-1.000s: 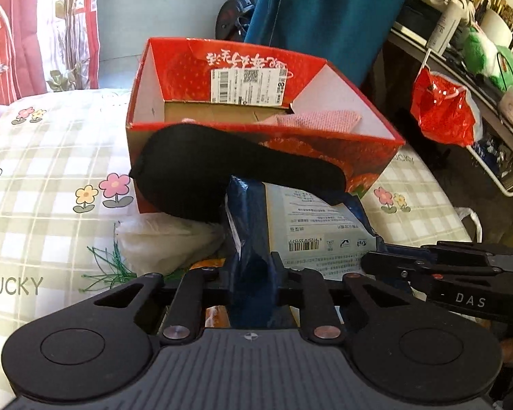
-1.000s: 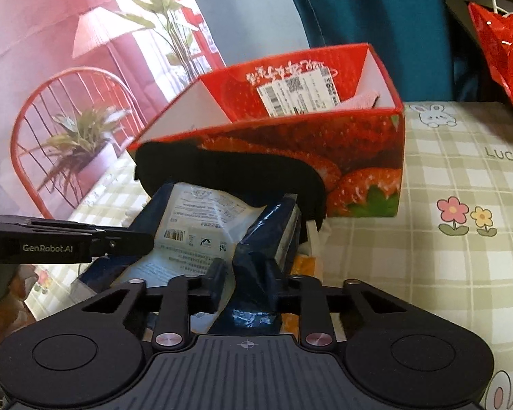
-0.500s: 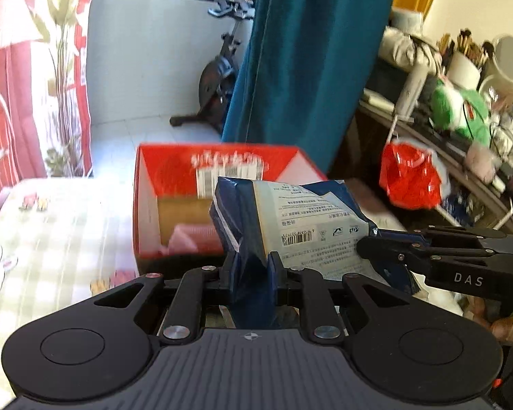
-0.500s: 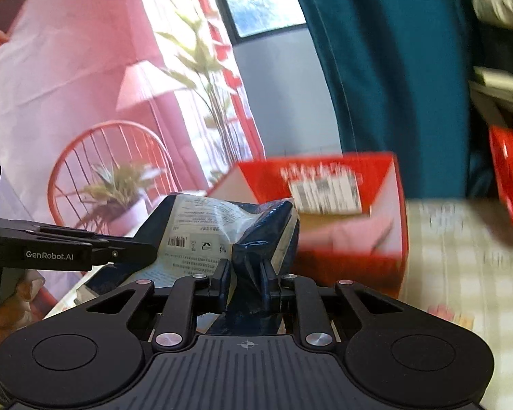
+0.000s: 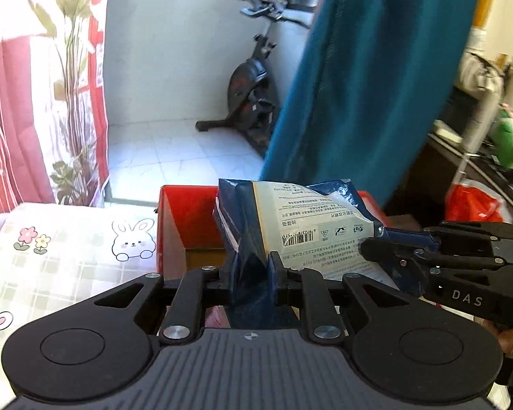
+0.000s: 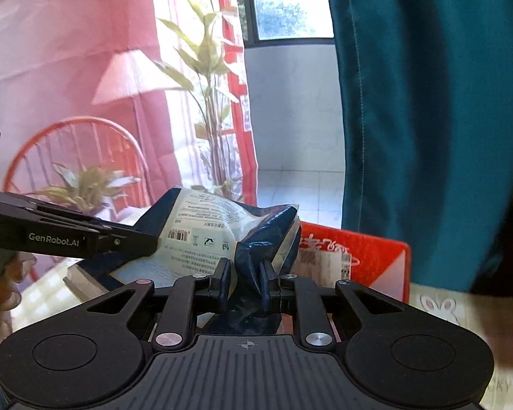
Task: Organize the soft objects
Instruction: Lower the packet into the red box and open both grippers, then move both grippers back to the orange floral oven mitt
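A soft dark-blue packet with a pale printed label [image 5: 301,225] hangs in the air between both grippers. My left gripper [image 5: 251,266] is shut on its left end. My right gripper [image 6: 244,273] is shut on the opposite end of the same blue packet [image 6: 222,232]. The right gripper [image 5: 379,249] also reaches in from the right of the left wrist view, and the left gripper [image 6: 147,242] from the left of the right wrist view. Below and behind the packet stands the red strawberry box [image 5: 178,225], open at the top; the red box [image 6: 369,256] carries a white shipping label.
The table wears a checked cloth with bunnies and flowers [image 5: 51,259]. A teal curtain [image 5: 376,85] hangs behind the box. An exercise bike [image 5: 253,89] stands on the tiled floor. A red bag [image 5: 472,201] and cluttered shelves are at right. A red chair [image 6: 75,157] stands at left.
Both grippers have lifted the packet off the table and carried it forward over the red box. The black soft item and white bag that lay before the box have dropped out of view.
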Demonstrator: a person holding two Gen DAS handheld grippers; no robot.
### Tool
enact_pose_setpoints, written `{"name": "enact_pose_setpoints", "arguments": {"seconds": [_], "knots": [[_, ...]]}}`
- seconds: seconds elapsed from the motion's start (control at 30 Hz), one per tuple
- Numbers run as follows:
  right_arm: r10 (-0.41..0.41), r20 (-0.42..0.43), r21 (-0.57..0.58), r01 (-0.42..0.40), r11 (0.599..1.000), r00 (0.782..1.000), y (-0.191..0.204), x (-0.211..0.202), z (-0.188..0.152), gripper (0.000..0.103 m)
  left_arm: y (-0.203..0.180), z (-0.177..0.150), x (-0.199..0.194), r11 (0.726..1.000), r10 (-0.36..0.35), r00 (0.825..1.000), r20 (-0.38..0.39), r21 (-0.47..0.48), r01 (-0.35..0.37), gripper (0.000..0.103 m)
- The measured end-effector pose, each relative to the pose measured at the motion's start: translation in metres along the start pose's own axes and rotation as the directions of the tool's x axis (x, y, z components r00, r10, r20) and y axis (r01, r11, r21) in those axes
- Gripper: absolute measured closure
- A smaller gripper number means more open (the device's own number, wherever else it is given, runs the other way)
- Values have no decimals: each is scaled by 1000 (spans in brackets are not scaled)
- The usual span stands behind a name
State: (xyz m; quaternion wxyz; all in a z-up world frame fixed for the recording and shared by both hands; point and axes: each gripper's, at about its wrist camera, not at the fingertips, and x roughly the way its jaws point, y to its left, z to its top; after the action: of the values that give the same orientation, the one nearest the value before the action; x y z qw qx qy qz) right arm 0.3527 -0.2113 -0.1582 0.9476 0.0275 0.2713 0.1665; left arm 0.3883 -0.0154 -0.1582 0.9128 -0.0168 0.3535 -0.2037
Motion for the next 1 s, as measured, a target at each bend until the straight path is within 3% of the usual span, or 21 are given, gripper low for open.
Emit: {"name": "enact_pose_setpoints", "arguments": {"seconds": [0.23, 0.33, 0.5, 0.8, 1.0], "knots": [[-11, -91, -1, 11, 1000, 996, -20, 72, 4, 86, 22, 5, 53, 1000, 16, 996, -89, -16, -17, 84], [-34, -163, 5, 36, 999, 986, -25, 94, 0, 86, 23, 0, 64, 1000, 9, 993, -116, -5, -10, 84], [-96, -233, -11, 96, 995, 968, -24, 108, -9, 83, 22, -4, 66, 997, 71, 988, -136, 25, -68, 83], [-80, -189, -9, 80, 997, 979, -9, 57, -14, 80, 17, -15, -3, 998, 70, 993, -92, 1, -71, 83], [-38, -134, -3, 37, 999, 990, 16, -2, -26, 80, -5, -49, -66, 999, 47, 997, -65, -9, -48, 82]]}}
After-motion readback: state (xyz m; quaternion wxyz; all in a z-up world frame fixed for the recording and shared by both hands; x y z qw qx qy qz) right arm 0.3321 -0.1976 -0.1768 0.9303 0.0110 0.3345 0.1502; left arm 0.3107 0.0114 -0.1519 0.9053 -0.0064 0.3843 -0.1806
